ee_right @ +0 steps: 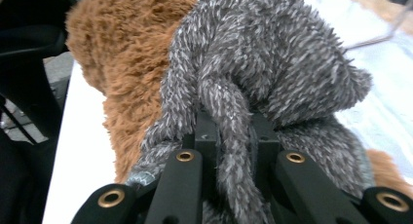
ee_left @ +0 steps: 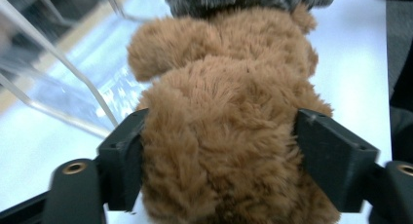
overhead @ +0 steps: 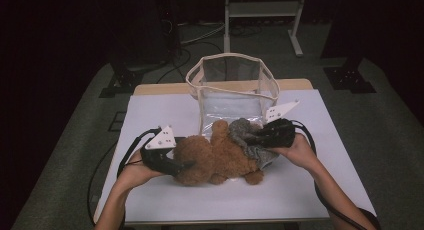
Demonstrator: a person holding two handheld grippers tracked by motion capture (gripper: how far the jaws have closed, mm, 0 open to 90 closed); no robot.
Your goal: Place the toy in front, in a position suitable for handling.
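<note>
A brown teddy bear (overhead: pixel 215 157) lies on the white table top (overhead: pixel 165 200), just in front of a clear bag. A grey fuzzy garment (overhead: pixel 245 132) covers the bear's right end. My left gripper (overhead: pixel 181 165) comes in from the left and is shut on the bear's brown plush (ee_left: pixel 219 87), one jaw on each side (ee_left: pixel 219 151). My right gripper (overhead: pixel 251 137) comes in from the right. It is shut on a fold of the grey garment (ee_right: pixel 272 63), with a strand pinched between its jaws (ee_right: pixel 229 131).
A clear plastic bag with cream trim (overhead: pixel 232 65) stands open at the back middle of the table, right behind the bear. Cables trail from both grippers over the table edges. A white shelf frame (overhead: pixel 262 20) stands on the floor beyond.
</note>
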